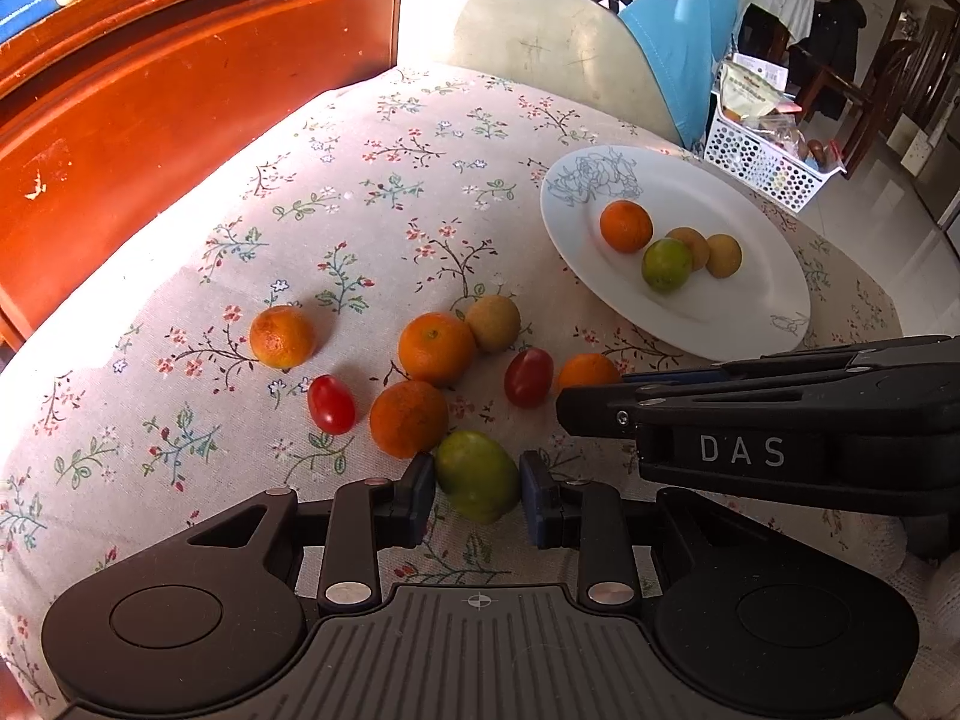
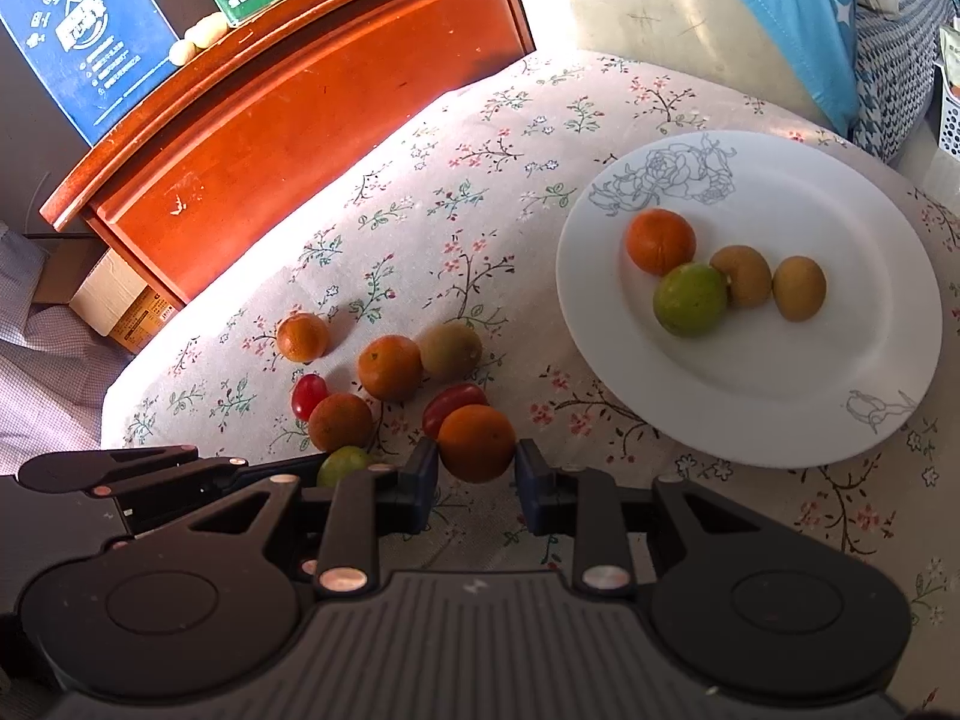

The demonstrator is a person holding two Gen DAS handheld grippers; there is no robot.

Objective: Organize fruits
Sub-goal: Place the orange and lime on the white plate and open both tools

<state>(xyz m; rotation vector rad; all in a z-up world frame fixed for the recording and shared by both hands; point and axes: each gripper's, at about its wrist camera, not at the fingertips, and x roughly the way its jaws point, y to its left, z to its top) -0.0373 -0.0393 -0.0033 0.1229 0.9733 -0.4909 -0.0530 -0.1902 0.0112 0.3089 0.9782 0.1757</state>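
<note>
My left gripper [image 1: 477,483] has its two pads against a green lime [image 1: 477,474] on the flowered cloth. My right gripper [image 2: 477,468] has its pads on both sides of an orange mandarin [image 2: 477,443]; its body also shows in the left wrist view [image 1: 780,420]. A white plate [image 2: 810,396] holds a mandarin [image 2: 660,240], a green lime [image 2: 690,299] and two brown fruits [image 2: 798,288]. Loose on the cloth lie three more mandarins [image 1: 436,347], two red tomatoes [image 1: 330,403] and a brown fruit [image 1: 493,322].
A red-brown wooden cabinet [image 2: 300,102] stands behind the table at the left, with boxes [image 2: 84,30] on top. A chair back with a blue cloth [image 1: 678,18] stands at the far side. A white perforated basket [image 1: 762,162] sits beyond the plate.
</note>
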